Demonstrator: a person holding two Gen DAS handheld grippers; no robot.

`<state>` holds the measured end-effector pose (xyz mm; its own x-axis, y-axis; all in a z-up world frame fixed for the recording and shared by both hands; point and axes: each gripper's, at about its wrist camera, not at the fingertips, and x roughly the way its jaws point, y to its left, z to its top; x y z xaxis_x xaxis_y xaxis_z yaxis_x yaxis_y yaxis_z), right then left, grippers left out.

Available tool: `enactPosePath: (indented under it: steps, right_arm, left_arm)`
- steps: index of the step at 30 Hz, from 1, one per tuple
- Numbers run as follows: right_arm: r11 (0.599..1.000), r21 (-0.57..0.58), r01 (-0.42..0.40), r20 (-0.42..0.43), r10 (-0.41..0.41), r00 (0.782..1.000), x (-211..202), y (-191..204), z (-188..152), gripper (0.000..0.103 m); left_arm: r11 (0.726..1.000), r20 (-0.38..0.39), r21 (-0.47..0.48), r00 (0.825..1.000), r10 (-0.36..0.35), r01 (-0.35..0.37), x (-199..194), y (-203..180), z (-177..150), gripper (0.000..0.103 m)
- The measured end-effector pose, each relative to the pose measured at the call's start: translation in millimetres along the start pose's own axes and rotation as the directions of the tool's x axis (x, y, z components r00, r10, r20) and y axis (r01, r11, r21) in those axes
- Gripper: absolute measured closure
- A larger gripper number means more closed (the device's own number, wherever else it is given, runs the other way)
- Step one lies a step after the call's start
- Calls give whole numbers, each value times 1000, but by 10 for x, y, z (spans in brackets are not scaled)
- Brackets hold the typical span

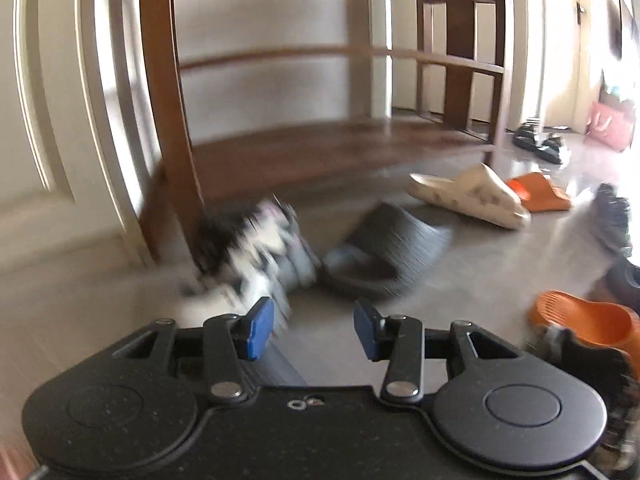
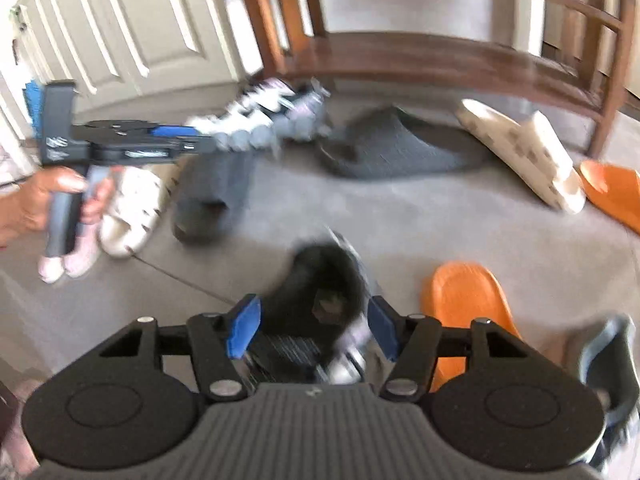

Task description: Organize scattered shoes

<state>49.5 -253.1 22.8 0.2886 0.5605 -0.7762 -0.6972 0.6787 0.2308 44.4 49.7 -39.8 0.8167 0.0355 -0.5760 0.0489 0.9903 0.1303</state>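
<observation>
A wooden shoe rack [image 1: 332, 148] fills the back of both views, its top cut off by the frame edge and its shelves showing no shoes, with a pale panelled door [image 2: 132, 28] beside it. The grey floor [image 2: 360, 216] in front of it carries the scattered shoes, most of them smeared by motion blur. A dark grey slipper [image 1: 384, 256] lies near the rack's foot, a cream sandal [image 1: 472, 196] lies tilted just beyond it, and an orange slide [image 1: 540, 192] sits next to that; a second orange slide [image 2: 468, 304] lies closer in, partly hidden behind the right gripper's body. A white clog [image 2: 132, 212] rests by the person's hand [image 2: 44, 204], which holds the left gripper [image 2: 224, 136] by its handle. A grey and white sneaker [image 1: 256, 248] hangs at that gripper's tip in the right wrist view, too blurred to show whether the pads truly pinch it; in the left wrist view the left gripper's [image 1: 312, 328] blue pads stand apart with bare floor between them. The right gripper [image 2: 312, 328] has its pads spread around a dark sneaker [image 2: 324, 296], whose shape is a blur and whose contact with the pads cannot be made out.
</observation>
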Motion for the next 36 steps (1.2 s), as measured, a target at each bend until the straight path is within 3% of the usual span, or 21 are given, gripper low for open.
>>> enactPosePath:
  steps: [4, 10, 19, 21, 23, 27, 31, 36]
  right_arm:
    - [998, -67, -18, -4, 18, 1000, 114, 159, 232, 40]
    - [993, -112, 22, -9, -23, 1000, 240, 284, 372, 40]
    - [999, 18, 42, -54, -41, 998, 304, 279, 207, 40]
    - [998, 45, 44, -66, -41, 997, 319, 265, 194, 40]
    - [997, 58, 47, -69, -43, 997, 317, 261, 199, 40]
    - [997, 57, 59, -59, -56, 997, 293, 274, 203, 40]
    - [995, 82, 53, -41, -50, 998, 281, 247, 199, 40]
    - [995, 88, 45, -15, -44, 999, 259, 230, 201, 40]
  left_arm:
    - [993, 14, 113, 999, 38, -40, 158, 54, 261, 59]
    - [983, -74, 182, 997, -22, 35, 603, 197, 612, 55]
    - [957, -194, 282, 981, -21, 76, 1188, 163, 674, 55]
    - [960, -227, 264, 973, -36, 97, 1289, 166, 657, 56]
    - [964, -249, 253, 968, -20, 85, 1371, 162, 637, 69]
    - [977, -253, 204, 967, -6, 59, 1412, 211, 646, 74]
    - [997, -233, 22, 970, -65, 72, 1309, 428, 699, 90]
    - [985, -265, -99, 951, -162, 140, 1206, 553, 672, 93]
